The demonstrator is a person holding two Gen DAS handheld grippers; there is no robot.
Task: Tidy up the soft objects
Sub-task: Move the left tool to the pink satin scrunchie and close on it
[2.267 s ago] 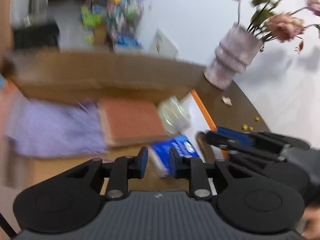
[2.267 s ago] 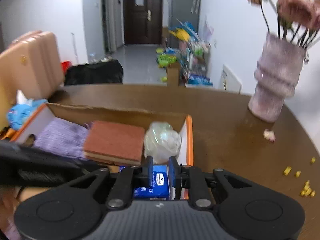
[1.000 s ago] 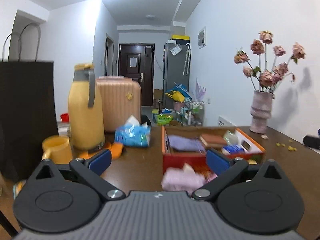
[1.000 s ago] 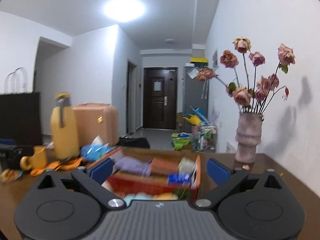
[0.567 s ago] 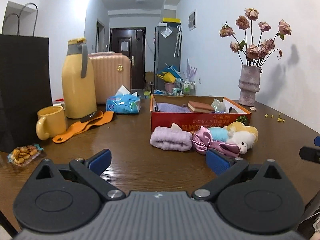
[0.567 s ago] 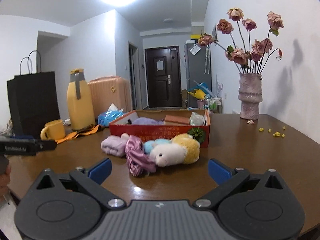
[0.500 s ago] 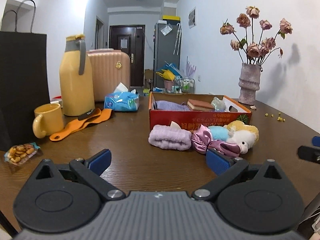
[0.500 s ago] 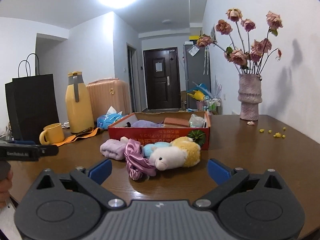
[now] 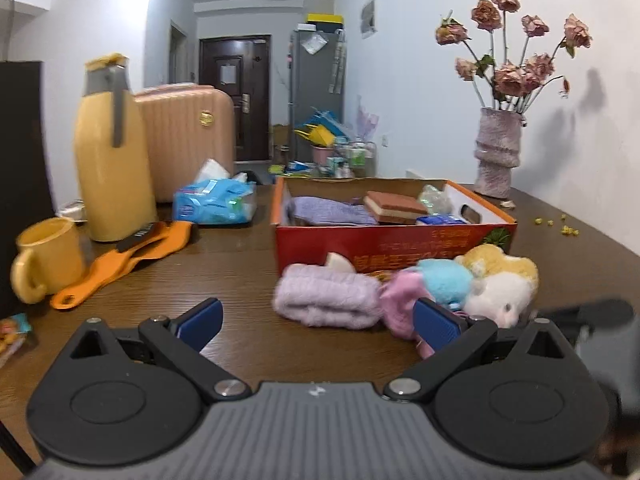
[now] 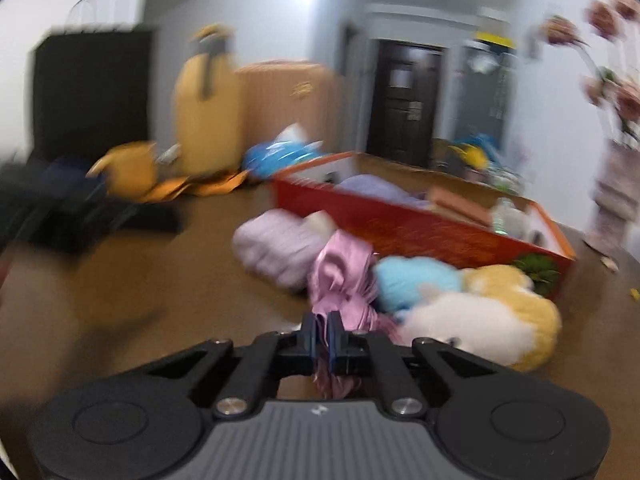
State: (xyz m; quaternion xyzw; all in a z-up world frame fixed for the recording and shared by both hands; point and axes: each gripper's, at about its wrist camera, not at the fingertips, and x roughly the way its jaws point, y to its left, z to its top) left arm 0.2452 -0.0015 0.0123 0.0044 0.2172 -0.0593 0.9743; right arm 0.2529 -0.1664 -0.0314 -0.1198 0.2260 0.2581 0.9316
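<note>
A red cardboard box (image 9: 384, 242) stands on the brown table and holds a purple cloth, a brown sponge block and small packs. In front of it lie a lilac rolled towel (image 9: 326, 294), a pink satin bow (image 10: 344, 280) and a plush toy (image 10: 472, 312) in blue, yellow and white. My right gripper (image 10: 323, 334) is shut on the lower edge of the pink bow; this view is blurred. My left gripper (image 9: 318, 320) is open and empty, low over the table in front of the towel. The right gripper shows blurred at the right edge of the left wrist view (image 9: 584, 316).
A yellow flask (image 9: 112, 160), a yellow mug (image 9: 48, 258), an orange strap (image 9: 128, 250) and a blue tissue pack (image 9: 214, 200) stand at the left. A vase of dried roses (image 9: 498, 152) stands at the back right. A black bag (image 10: 92, 88) is far left.
My right gripper has moved down and forward to the pink bow and shut on it. My left gripper has stayed open and drawn a little closer to the towel.
</note>
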